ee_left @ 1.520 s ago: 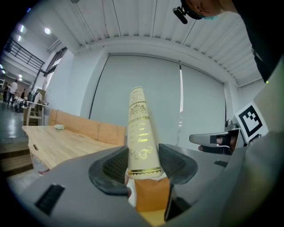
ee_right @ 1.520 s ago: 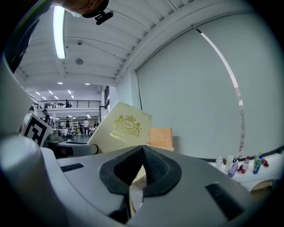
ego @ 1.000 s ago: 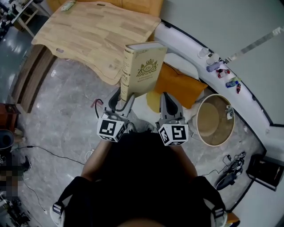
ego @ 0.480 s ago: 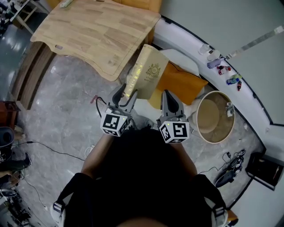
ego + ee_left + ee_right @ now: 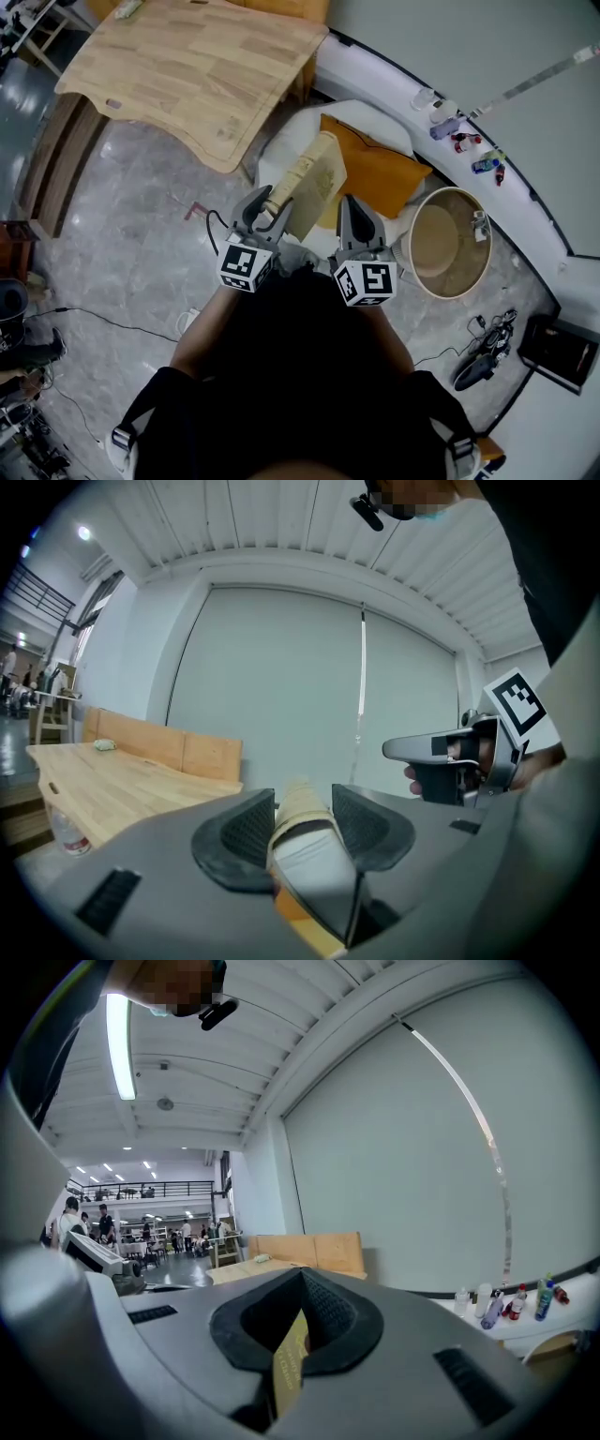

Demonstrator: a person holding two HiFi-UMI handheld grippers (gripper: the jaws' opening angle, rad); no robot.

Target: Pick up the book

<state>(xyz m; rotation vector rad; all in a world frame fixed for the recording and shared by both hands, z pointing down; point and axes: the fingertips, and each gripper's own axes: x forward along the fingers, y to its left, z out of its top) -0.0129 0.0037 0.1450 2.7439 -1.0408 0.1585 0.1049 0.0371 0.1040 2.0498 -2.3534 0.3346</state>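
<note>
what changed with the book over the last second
The cream hardcover book with a gold crest tipped from upright to leaning away from the person, lower over the orange cushion. The left gripper has just been closing its jaws further, with the book's spine between them. Unchanged: the right gripper stays clamped on the cover, and the light wooden table has not moved.

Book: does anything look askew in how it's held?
Yes. The book leans steeply rather than standing upright. The left gripper, whose jaws have just been closing, clamps the spine, and the right gripper pinches only a thin cover edge.
</note>
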